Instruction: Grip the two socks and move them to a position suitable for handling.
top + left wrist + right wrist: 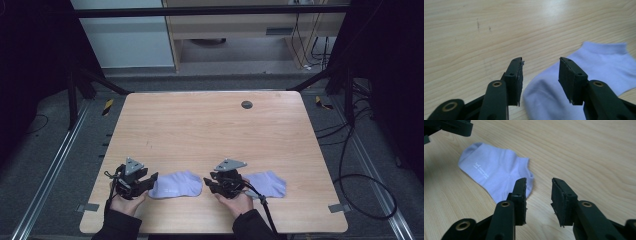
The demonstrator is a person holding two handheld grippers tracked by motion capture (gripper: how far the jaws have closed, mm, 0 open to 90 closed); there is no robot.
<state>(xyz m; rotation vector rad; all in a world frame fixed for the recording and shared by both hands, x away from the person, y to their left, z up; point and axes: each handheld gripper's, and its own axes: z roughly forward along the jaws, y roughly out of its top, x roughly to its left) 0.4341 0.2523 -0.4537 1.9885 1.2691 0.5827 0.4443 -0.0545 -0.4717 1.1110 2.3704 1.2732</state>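
Observation:
Two pale lilac ankle socks lie flat near the table's front edge. My left gripper (151, 181) stands open at the toe end of the left sock (176, 184). In the left gripper view that sock (599, 62) reaches in under the open left gripper (541, 61), and neither pad presses on it. My right gripper (207, 184) points left at the same sock's other end. In its own view the right gripper (539, 180) is open over bare wood, just beside the sock (491, 170). The second sock (269, 183) lies to the right of the right hand.
The wooden table (200, 130) carries a small dark round grommet (246, 104) near its far edge. Black frame bars stand around the table, and cables (360, 190) lie on the floor to the right. The left gripper's body (449, 127) sits at the top left of the right gripper view.

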